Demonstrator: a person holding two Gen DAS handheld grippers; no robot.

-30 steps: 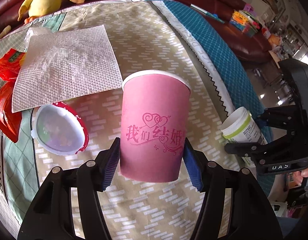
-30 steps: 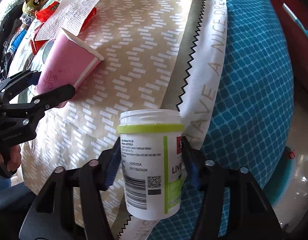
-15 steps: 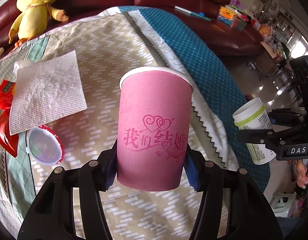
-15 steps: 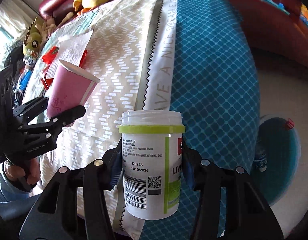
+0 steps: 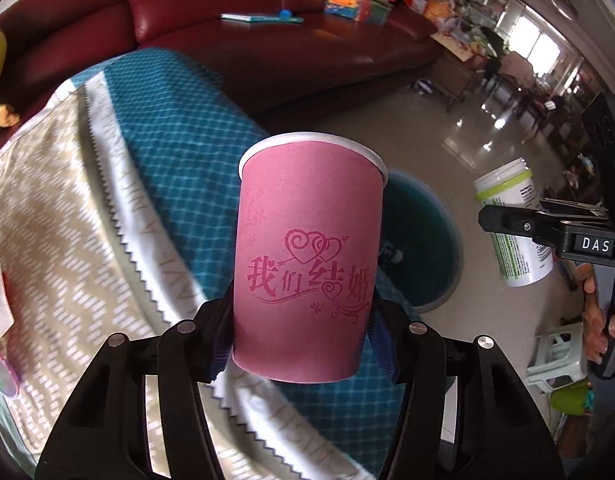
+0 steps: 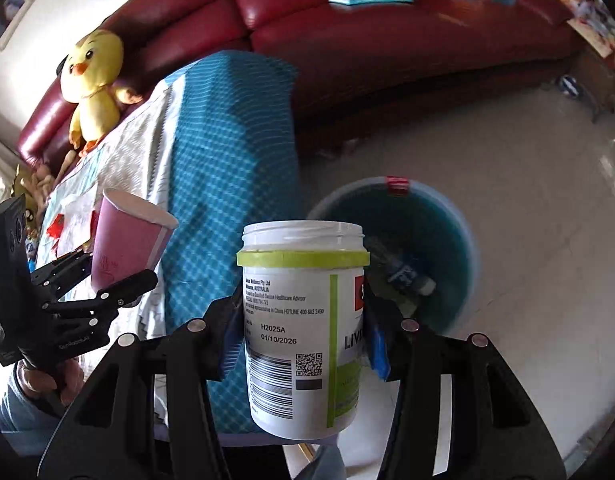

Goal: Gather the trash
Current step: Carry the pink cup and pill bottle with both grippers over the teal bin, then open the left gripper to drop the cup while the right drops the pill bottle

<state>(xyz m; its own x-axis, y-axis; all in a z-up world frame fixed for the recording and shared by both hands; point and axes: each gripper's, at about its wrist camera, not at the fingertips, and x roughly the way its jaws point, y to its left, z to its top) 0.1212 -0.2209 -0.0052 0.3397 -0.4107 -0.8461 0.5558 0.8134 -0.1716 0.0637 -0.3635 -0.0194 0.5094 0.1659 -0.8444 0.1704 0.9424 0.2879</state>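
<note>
Gripping a pink paper cup (image 5: 307, 256) between its blue-padded fingers, the left gripper (image 5: 303, 344) holds the cup upright and lifted clear of the patterned tablecloth (image 5: 179, 152), its open white rim uppermost and red hearts and Chinese lettering facing the camera; what lies inside the cup cannot be seen from either view. Alongside, the right gripper (image 6: 303, 344) is clamped on a white plastic jar (image 6: 303, 328) with a lime-green band below its lidless neck, the jar also upright and in mid-air, printed with a barcode, a QR code and the date 01/10/2026. Beyond and below both held items, a round blue trash bin (image 6: 463, 216) stands on the pale tiled floor (image 6: 527, 168) just beside the table's draped blue edge; it holds a bottle (image 6: 407, 276) lying on its side, and a small red tag sits on its far rim. Seen from the left wrist, the jar hangs to the right of the cup, with the bin between them in the background. A yellow plush duck (image 6: 95, 84) leans against the dark red leather sofa (image 6: 387, 40) at the far end of the table
</note>
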